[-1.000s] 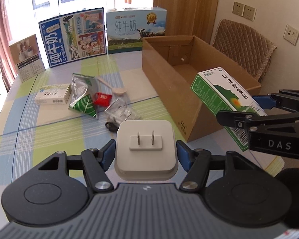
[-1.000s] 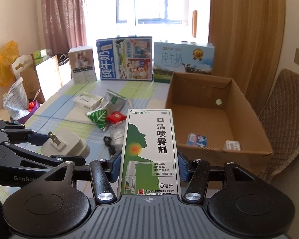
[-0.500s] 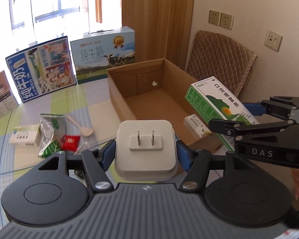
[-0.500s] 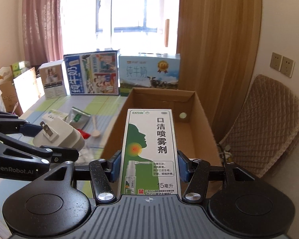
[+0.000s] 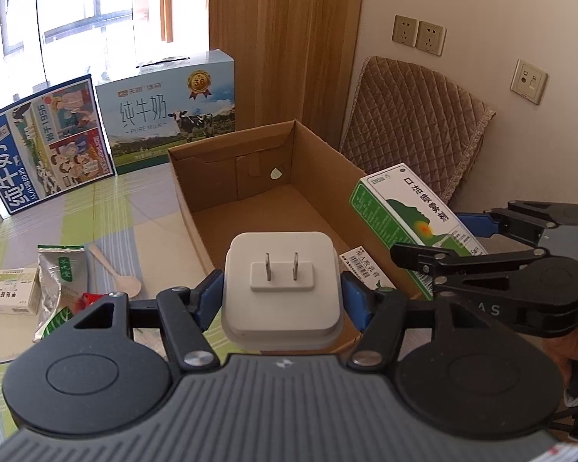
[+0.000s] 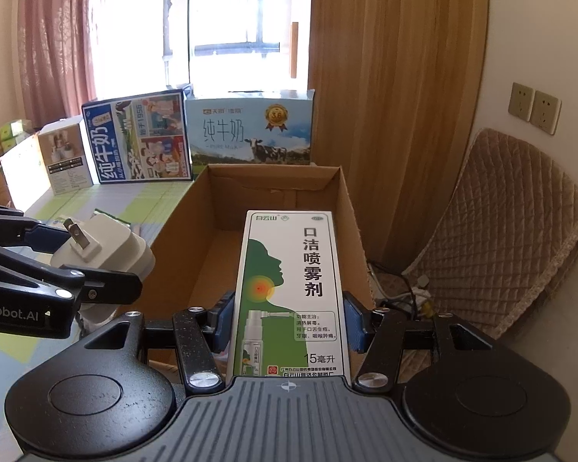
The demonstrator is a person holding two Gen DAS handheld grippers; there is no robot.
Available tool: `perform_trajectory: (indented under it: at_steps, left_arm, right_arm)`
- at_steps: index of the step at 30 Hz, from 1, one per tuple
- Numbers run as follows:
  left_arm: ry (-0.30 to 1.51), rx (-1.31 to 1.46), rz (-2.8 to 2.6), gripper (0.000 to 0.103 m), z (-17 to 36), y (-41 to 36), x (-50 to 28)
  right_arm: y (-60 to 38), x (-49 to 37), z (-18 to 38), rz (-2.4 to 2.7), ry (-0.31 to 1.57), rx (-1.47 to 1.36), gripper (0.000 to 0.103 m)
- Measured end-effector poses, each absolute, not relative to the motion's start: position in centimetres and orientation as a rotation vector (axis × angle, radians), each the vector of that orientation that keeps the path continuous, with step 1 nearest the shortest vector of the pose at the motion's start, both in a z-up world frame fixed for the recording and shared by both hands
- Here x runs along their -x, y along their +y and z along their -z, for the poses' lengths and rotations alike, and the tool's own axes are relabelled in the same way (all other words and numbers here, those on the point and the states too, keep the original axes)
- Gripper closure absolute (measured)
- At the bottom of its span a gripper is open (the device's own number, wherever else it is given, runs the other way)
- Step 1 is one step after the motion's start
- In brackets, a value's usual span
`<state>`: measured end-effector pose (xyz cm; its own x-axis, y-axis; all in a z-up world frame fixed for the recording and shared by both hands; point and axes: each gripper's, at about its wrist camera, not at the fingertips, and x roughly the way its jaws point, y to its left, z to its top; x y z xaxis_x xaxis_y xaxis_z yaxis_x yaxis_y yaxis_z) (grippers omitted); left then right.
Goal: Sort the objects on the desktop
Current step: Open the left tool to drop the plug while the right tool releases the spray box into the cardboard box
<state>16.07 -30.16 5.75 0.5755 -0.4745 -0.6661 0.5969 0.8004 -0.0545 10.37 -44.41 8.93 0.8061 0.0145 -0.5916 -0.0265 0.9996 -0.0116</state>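
window [image 6: 219,19]: bright | curtain [image 6: 54,38]: pink | wall [image 5: 481,0]: cream (sockets) | chair [image 5: 412,123]: quilted

We cannot see the near floor of the cardboard box [image 6: 273,192]: the spray carton [image 6: 293,288] hides it in the right wrist view and the white plug adapter [image 5: 281,288] in the left. The small white box [image 5: 362,269] inside shows only one corner. The blue milk carton [image 5: 42,154] is cut off at the left edge.

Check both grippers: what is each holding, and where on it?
Left gripper clamps the white plug adapter by its two sides. Right gripper clamps the green-and-white throat spray box by its long edges, near the bottom.
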Motion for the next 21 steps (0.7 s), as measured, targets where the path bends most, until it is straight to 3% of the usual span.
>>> perform_trajectory:
  at_steps: [21]
  left_arm:
    - [0.769,-0.146,0.628,0.043,-3.3,-31.9,-19.1]
  right_arm:
    - [-46.0,-13.3,-6.9,-0.013,0.668,-0.010,0.050]
